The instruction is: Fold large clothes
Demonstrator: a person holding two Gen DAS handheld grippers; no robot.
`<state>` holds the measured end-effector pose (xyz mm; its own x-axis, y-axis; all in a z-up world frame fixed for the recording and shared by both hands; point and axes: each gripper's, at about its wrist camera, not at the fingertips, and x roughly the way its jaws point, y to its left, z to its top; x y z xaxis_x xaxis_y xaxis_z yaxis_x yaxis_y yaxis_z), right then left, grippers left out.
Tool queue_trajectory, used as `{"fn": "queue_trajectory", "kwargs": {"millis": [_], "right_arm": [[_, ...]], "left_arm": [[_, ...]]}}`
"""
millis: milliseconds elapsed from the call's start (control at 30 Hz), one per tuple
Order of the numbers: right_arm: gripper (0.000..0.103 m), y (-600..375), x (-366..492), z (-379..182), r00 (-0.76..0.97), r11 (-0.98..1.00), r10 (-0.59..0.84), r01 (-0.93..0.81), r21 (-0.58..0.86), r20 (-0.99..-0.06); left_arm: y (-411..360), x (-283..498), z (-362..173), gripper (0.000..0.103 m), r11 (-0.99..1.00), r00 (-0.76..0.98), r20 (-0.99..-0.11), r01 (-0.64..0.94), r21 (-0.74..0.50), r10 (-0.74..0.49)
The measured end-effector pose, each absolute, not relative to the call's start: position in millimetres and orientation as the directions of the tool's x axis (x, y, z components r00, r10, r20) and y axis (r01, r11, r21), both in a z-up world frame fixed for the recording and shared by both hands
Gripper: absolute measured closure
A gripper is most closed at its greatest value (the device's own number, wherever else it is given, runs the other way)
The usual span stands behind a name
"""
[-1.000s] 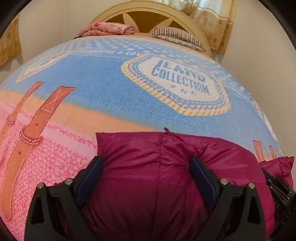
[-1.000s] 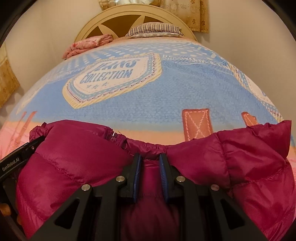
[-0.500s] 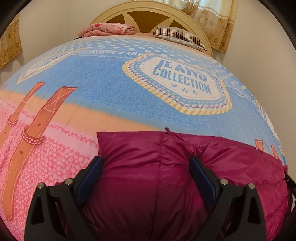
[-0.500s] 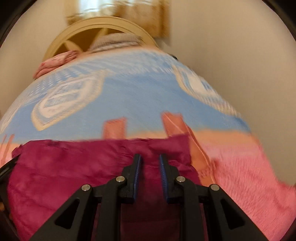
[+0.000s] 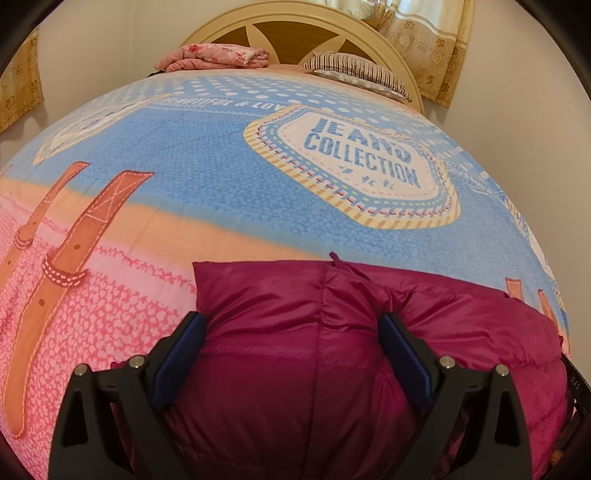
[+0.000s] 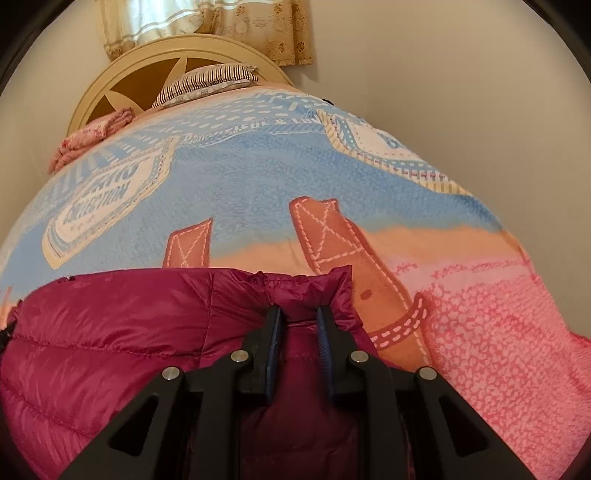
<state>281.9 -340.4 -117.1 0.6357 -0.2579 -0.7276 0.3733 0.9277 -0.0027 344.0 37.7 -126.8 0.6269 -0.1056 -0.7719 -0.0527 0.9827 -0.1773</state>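
A magenta quilted puffer jacket (image 5: 295, 332) lies on the bed in the near part of both views. My left gripper (image 5: 291, 325) has its jaws spread wide over the jacket's left end, with puffy fabric bulging between the blue pads (image 5: 184, 343). My right gripper (image 6: 298, 317) is shut on a fold at the jacket's right edge (image 6: 110, 332), with a narrow band of fabric pinched between its pads (image 6: 325, 332).
The bed has a blue, orange and pink "Jeans Collection" blanket (image 5: 258, 177). A folded pink floral cloth (image 5: 218, 57) and a striped pillow (image 5: 354, 70) lie by the cream headboard (image 5: 295, 22). Walls and curtains (image 6: 207, 22) close in on the right and behind.
My right gripper swung to the right, carrying the pinched jacket edge, so the jacket's right part now lies drawn in and flatter. My left gripper stayed in place.
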Motion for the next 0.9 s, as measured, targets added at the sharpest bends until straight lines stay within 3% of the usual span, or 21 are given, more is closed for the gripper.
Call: {"fn": "queue_trajectory", "kwargs": {"millis": [133,233,400,600,700,900], "right_arm": [[0.082,-346,276,-104,0.646,0.928,-0.228,0.370,0.038,-0.729],[0.082,-334,244,-64,0.740,0.934,-0.255,0.356,0.040,-0.622],[0.082,-263,201,-30,0.797,0.984,-0.095,0.167,0.067,-0.596],[0.082,-186,191,-66,0.751,0.985,0.082,0.038,0.166,-0.656],[0.082,-176,199,-97,0.708,0.981,0.072,0.079,0.180,-0.703],[0.083,-177,203,-125,0.721,0.988,0.038,0.075,0.133,-0.692]], "left_arm": [[49,319,-103,0.008,0.974,0.633,-0.753,0.005,-0.228,-0.179],[60,287,-83,0.007,0.969,0.673,-0.710,0.045,-0.242,-0.209],[76,233,-70,0.007,0.969,0.704,-0.680,0.046,-0.241,-0.203],[89,191,-86,0.008,0.974,0.694,-0.698,0.015,-0.227,-0.173],[96,181,-93,0.007,0.974,0.685,-0.708,0.008,-0.227,-0.171],[114,161,-112,0.007,0.933,0.684,-0.690,-0.040,-0.358,-0.236]]}}
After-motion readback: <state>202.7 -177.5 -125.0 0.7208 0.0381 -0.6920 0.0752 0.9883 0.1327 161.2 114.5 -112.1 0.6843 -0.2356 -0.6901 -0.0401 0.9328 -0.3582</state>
